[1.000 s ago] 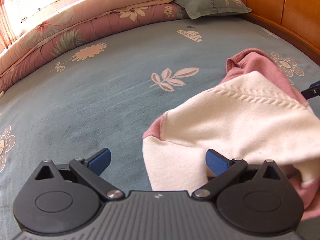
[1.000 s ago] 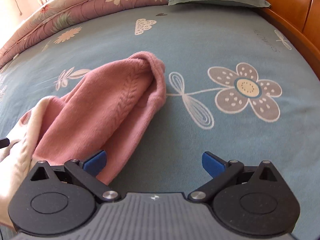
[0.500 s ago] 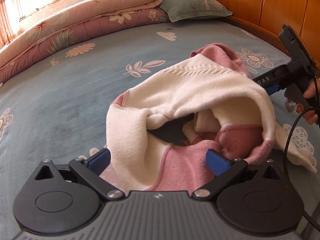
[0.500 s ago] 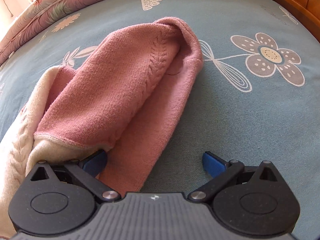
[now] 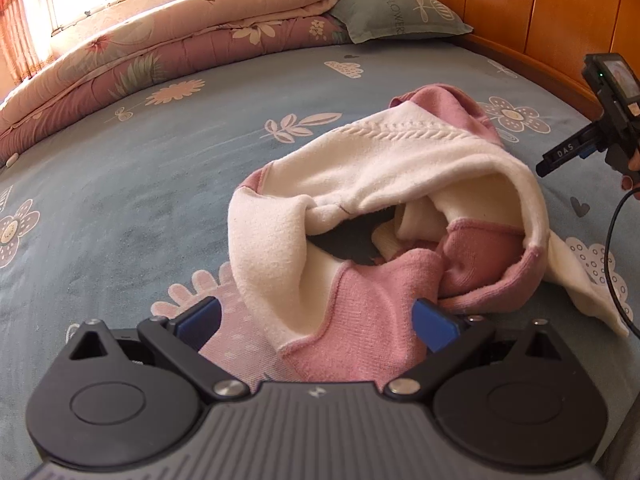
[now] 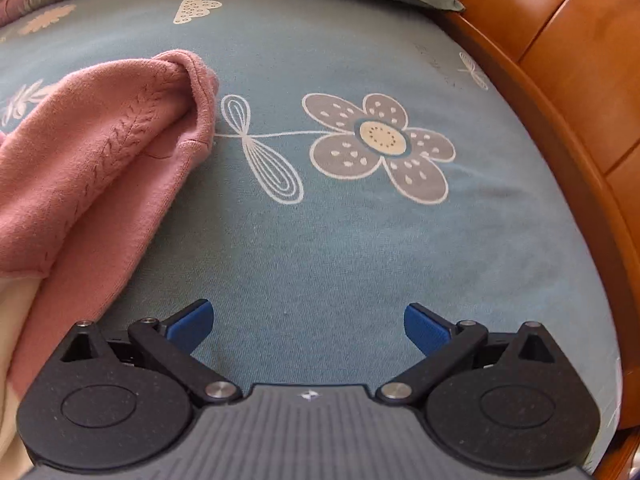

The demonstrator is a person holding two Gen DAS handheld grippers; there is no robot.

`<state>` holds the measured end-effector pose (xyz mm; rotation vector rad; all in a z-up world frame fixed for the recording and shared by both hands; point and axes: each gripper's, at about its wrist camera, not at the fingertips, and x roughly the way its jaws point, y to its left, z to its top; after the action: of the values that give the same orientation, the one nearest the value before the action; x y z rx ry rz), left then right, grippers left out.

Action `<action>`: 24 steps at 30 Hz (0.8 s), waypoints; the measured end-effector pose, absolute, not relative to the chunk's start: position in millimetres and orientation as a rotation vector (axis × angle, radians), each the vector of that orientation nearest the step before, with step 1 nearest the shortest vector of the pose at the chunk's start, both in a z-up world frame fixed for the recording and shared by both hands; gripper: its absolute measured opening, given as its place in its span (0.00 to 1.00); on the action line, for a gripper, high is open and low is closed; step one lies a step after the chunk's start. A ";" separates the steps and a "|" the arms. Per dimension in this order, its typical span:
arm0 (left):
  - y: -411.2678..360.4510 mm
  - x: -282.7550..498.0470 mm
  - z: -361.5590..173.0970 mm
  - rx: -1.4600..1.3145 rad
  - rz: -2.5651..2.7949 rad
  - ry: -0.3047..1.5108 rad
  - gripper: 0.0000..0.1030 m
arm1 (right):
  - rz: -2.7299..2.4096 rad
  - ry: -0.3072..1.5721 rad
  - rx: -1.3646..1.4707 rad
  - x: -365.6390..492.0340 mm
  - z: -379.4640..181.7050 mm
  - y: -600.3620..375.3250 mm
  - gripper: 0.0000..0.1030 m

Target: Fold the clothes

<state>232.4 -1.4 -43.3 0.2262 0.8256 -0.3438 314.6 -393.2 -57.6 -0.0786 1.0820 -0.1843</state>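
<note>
A pink and cream knitted sweater [image 5: 384, 208] lies crumpled in a loose heap on the blue flowered bed sheet [image 5: 120, 184]. My left gripper [image 5: 316, 326] is open, and the sweater's near pink and cream edge lies between its blue fingertips. My right gripper [image 6: 306, 326] is open and empty over bare sheet, with the sweater's pink part [image 6: 88, 152] to its left. The right gripper also shows in the left wrist view [image 5: 560, 158], held by a hand to the right of the heap.
A folded pink and cream quilt [image 5: 160, 44] lies along the far side of the bed. A grey-green pillow [image 5: 396, 12] rests against the curved wooden headboard [image 5: 540, 20], which runs along the right edge [image 6: 560, 92]. A black cable [image 5: 610, 240] hangs from the right gripper.
The left gripper has pulled back from the sweater, so the whole heap now shows. The right gripper has moved right, off the pink part and over bare sheet.
</note>
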 end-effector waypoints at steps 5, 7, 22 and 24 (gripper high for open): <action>0.0 223.0 -42.3 0.206 -0.345 0.832 0.98 | 0.117 1.016 -0.025 248.5 -30.4 -357.3 1.00; 1.6 217.4 -41.1 0.204 -0.346 0.831 0.98 | 0.167 0.995 -0.098 226.5 -32.9 -330.5 1.00; 8.7 192.5 -56.7 0.136 -0.330 0.874 0.98 | 0.218 1.056 -0.067 195.9 -93.7 -296.2 1.00; 9.9 192.2 -60.5 0.128 -0.330 0.882 0.98 | 0.239 1.045 -0.100 194.0 -94.7 -297.9 1.00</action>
<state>192.2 9.9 -60.5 0.1278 0.8820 -0.3303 194.0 -297.9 -94.7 -0.1001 1.0454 0.2394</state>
